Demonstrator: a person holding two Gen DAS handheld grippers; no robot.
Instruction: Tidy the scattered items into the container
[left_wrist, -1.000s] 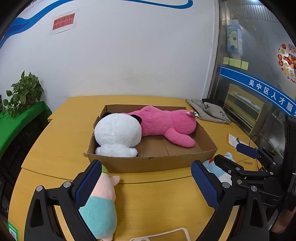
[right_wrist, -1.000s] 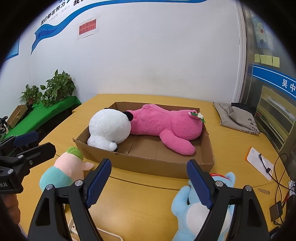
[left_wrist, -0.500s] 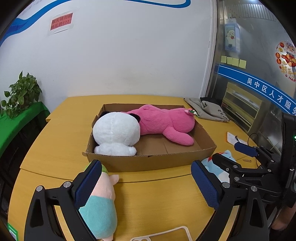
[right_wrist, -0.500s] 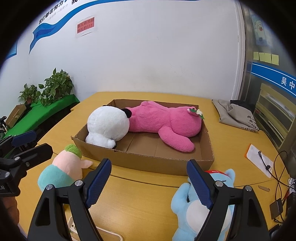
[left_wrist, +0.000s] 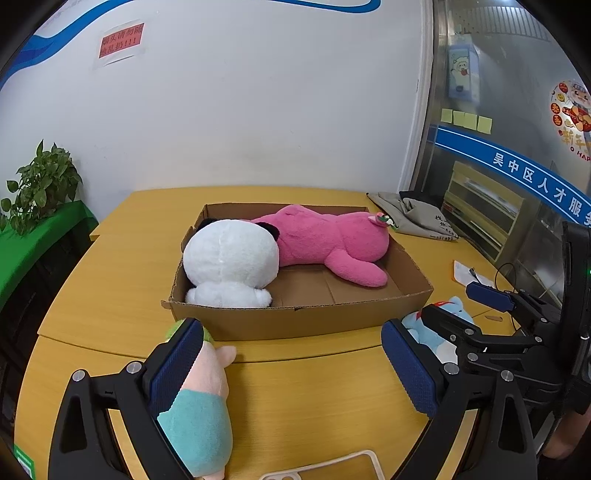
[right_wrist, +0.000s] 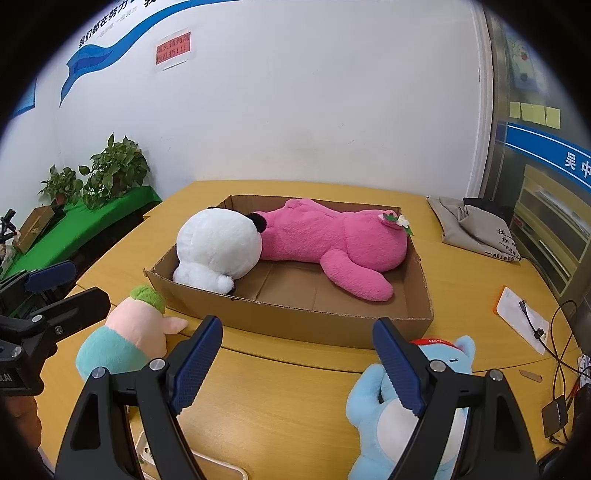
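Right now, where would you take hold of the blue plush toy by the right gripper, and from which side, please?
Probably across the blue plush at its white belly, coming down from above. It lies flat on the table outside the box, its soft body fits between the open right gripper's fingers, and the right finger already overlaps it.

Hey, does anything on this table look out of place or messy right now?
Yes. Two plush toys lie outside the cardboard box: a pink-and-teal plush by its near left corner and a light blue plush by its near right corner. The panda plush and pink bear plush are already inside. Nothing looks damaged.
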